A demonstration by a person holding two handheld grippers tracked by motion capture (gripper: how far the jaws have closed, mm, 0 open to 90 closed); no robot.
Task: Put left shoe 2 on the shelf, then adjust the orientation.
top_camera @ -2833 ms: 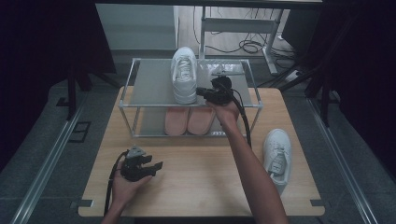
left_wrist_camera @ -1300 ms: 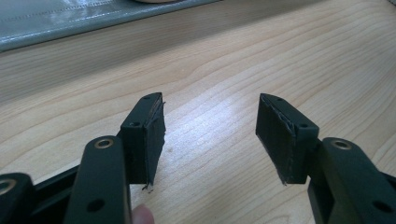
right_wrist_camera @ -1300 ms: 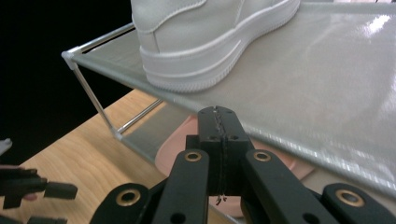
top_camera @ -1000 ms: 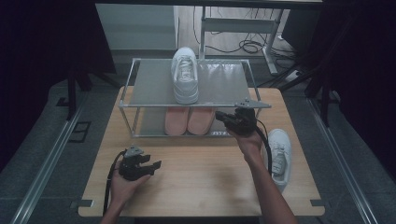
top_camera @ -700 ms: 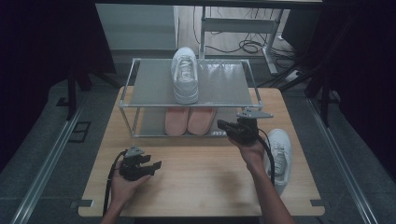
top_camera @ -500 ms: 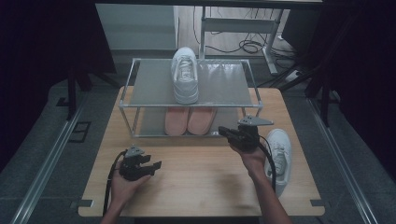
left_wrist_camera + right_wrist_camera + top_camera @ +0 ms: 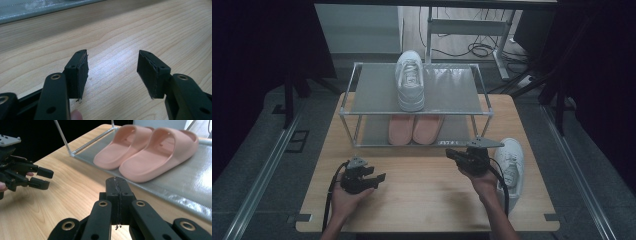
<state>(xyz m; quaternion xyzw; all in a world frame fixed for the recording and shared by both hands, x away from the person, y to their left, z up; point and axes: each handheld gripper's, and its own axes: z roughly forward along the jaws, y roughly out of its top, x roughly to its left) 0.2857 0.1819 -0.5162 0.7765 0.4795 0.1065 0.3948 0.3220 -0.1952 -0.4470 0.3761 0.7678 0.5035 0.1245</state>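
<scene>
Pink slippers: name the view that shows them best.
Right gripper view: the pink slippers lie close up, side by side on the rack's lower shelf, whole. The high view shows the pair small, their far ends hidden under the top shelf. The left gripper view looks at tabletop.

The rack's top shelf hides the toes of the slippers below it, the right gripper and hand cover part of the white shoe near the table's right edge, and the forearms are cut off at the bottom edge.
</scene>
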